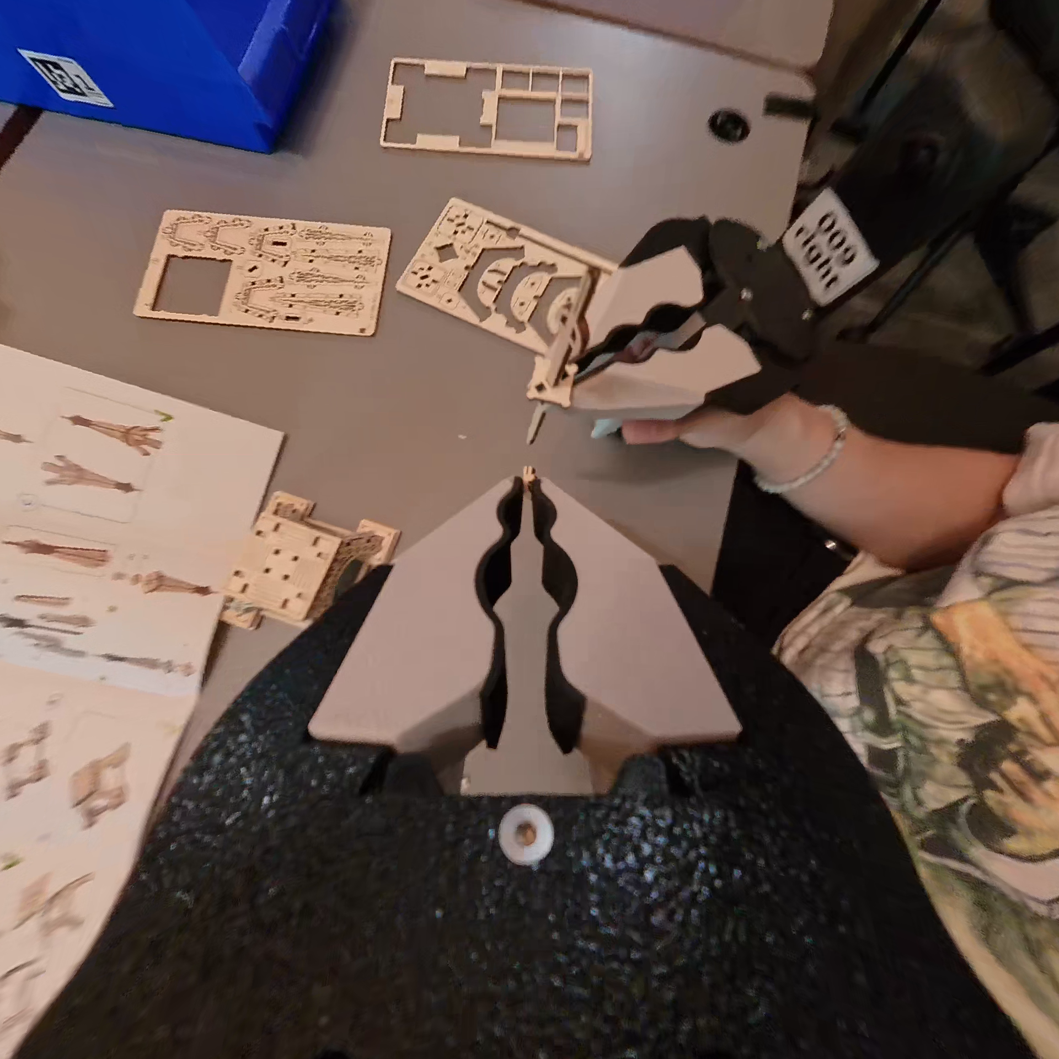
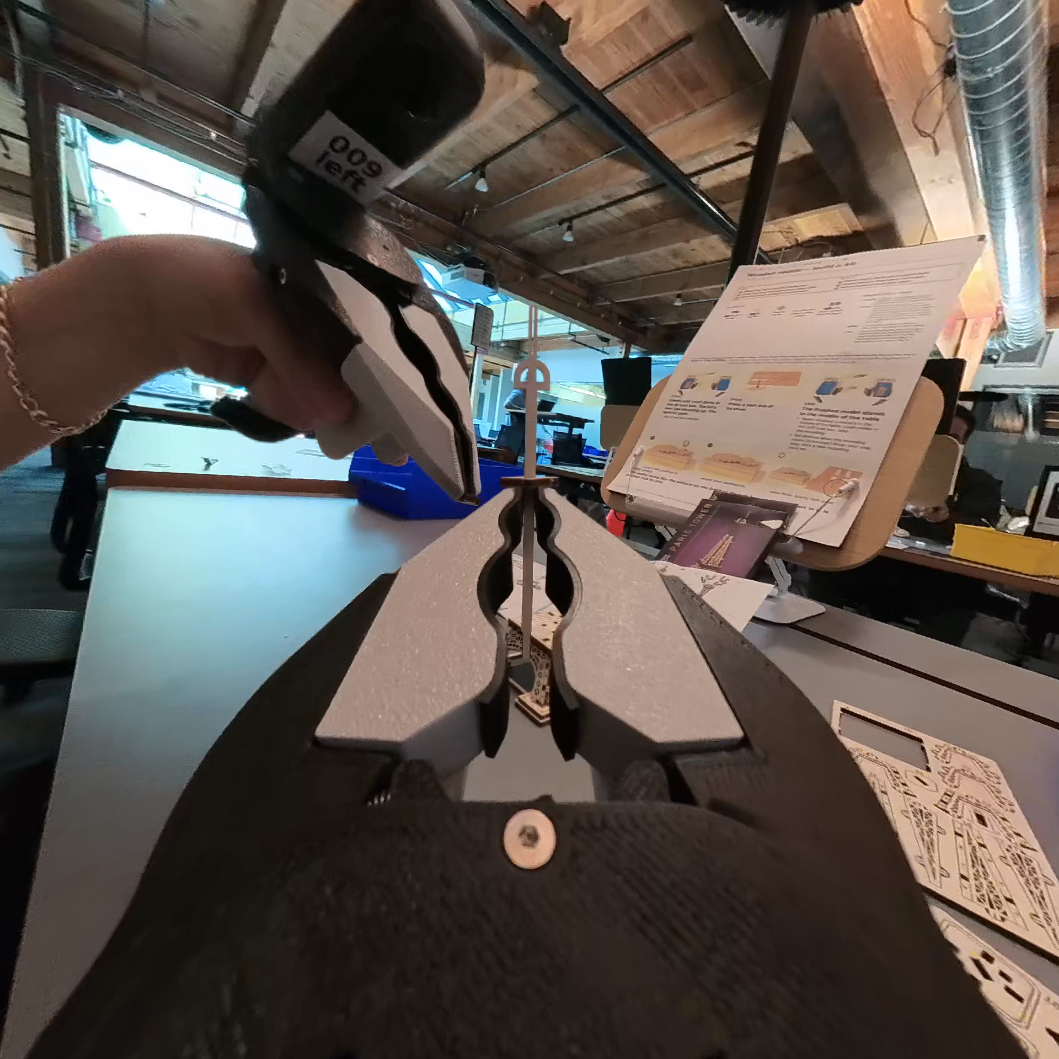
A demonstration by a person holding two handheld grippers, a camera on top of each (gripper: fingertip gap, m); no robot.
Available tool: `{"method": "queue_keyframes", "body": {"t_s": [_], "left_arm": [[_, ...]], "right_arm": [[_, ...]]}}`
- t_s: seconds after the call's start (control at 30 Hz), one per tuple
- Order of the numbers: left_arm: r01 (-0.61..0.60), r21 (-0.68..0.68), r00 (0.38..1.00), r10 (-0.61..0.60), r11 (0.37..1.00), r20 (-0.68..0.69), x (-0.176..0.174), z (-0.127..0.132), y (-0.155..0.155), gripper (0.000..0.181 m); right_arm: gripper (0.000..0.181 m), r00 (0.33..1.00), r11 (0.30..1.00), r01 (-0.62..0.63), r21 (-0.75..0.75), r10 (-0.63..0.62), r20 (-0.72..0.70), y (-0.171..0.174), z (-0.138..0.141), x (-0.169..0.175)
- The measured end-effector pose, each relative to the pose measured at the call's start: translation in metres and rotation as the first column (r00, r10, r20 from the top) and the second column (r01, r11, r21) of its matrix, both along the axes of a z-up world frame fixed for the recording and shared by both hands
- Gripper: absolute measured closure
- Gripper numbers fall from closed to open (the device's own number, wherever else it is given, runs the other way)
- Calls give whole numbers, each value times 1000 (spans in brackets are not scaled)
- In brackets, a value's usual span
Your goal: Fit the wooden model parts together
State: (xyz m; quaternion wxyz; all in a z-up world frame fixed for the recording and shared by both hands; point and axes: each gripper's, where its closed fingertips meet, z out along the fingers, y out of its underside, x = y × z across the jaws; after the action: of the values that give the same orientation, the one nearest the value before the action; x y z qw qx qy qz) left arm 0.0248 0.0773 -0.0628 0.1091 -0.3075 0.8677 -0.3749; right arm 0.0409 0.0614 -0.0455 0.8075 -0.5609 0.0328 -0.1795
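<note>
Right gripper [image 2: 528, 498] was clamped on a thin wooden spire piece [image 2: 530, 401] with a small square platform, held above the table [image 1: 344, 378] near its right edge. Left gripper [image 1: 528, 481] pinched a tiny wooden part [image 1: 528, 474] just beside it. Assembled base [image 1: 298, 564] lay beside the instruction sheets [image 1: 143, 516] at the left edge.

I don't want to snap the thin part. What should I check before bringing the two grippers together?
1. Right gripper shut on spire: ok.
2. Left gripper shut on small wooden piece: ok.
3. Spire and small wooden piece apart, with a gap to approach through: ok.
4. Small wooden piece lined up with the spire's lower tip: cannot tell.
5. Both grips firm enough for pressing: cannot tell.
</note>
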Motion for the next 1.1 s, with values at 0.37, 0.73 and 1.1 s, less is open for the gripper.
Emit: {"method": "queue_keyframes", "body": {"t_s": [0.37, 0.73, 1.1], "left_arm": [[-55, -107, 998, 53, 993, -18, -13, 15, -15, 181], [-131, 223, 962, 69, 966, 265, 11, 9, -24, 181], [-121, 215, 974, 74, 969, 214, 14, -2, -19, 180]], "right_arm": [[181, 999, 999, 39, -20, -40, -2, 5, -2, 2], [181, 975, 977, 139, -160, -164, -153, 20, -19, 17], [181, 980, 971, 142, -194, -166, -113, 21, -21, 15]]}}
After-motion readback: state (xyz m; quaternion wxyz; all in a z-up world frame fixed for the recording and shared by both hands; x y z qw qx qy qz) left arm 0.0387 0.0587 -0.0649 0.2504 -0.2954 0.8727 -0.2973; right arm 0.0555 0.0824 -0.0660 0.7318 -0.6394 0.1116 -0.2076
